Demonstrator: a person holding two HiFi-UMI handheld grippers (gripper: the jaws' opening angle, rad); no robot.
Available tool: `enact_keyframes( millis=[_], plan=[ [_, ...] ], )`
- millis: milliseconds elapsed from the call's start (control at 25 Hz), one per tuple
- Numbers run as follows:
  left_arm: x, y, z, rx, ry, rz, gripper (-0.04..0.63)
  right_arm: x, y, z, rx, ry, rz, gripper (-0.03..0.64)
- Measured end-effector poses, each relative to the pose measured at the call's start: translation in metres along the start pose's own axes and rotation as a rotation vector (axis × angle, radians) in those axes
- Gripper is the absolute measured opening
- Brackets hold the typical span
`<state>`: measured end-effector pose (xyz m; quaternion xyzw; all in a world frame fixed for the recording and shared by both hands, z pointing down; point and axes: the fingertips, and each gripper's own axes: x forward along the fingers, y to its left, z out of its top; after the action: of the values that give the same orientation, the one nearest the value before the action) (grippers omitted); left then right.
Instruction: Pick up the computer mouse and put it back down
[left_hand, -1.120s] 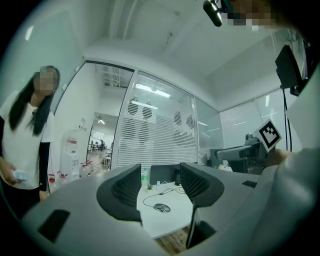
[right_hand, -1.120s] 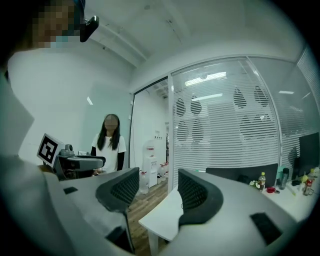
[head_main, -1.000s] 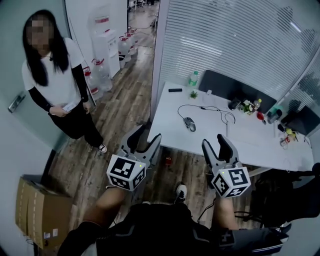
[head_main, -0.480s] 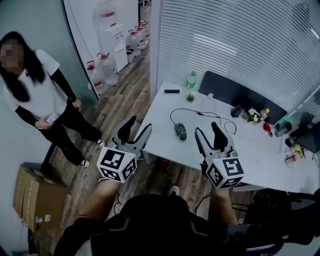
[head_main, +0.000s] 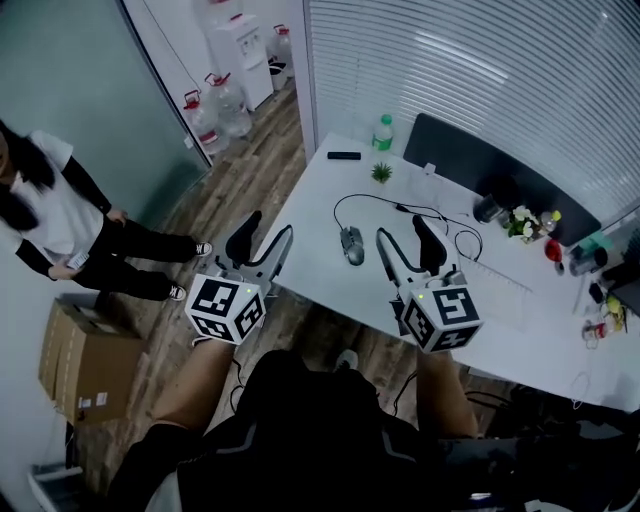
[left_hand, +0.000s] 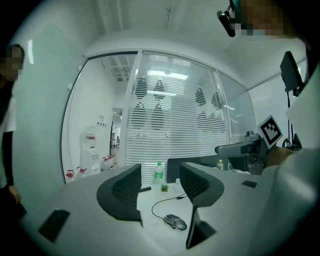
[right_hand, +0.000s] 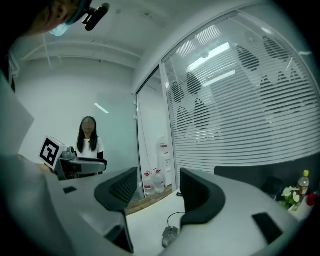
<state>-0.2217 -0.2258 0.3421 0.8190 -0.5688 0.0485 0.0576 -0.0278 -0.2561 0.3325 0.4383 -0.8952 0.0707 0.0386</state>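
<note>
Left tongs (head_main: 268, 226) are apart and empty, right tongs (head_main: 402, 228) are opening with nothing in them. Mouse (head_main: 351, 244) sits on the surface (head_main: 312, 212) between the two, untouched.

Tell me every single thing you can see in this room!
table: one, white, middle
mouse: one, dark grey, table's near side
cable: one, black, loops away from mouse
bottle: one, greenish, table's far corner
plant: one, green, near bottle
flowers: one bunch, pale, table's right side
water jugs: several, clear with red caps, floor by dispenser
water dispenser: one, white, top left
box: one, brown, floor at left
person: one, white top, standing at left
left gripper: one, grey, left of mouse, jaws apart, empty
right gripper: one, grey, right of mouse, jaws opening, empty
</note>
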Motion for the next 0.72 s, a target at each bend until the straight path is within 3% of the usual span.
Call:
enact_keyframes(
  millis=[320, 720],
  plan=[
    [0.028, 0.030, -0.039, -0.044, 0.052, 0.009, 0.244, 0.045, -0.010, -0.044, 0.023, 0.088, -0.019, 0.284],
    [0.065, 0.077, -0.121, -0.113, 0.178, -0.003, 0.244, 0.101, -0.020, -0.137, 0.047, 0.260, -0.087, 0.296]
  ],
)
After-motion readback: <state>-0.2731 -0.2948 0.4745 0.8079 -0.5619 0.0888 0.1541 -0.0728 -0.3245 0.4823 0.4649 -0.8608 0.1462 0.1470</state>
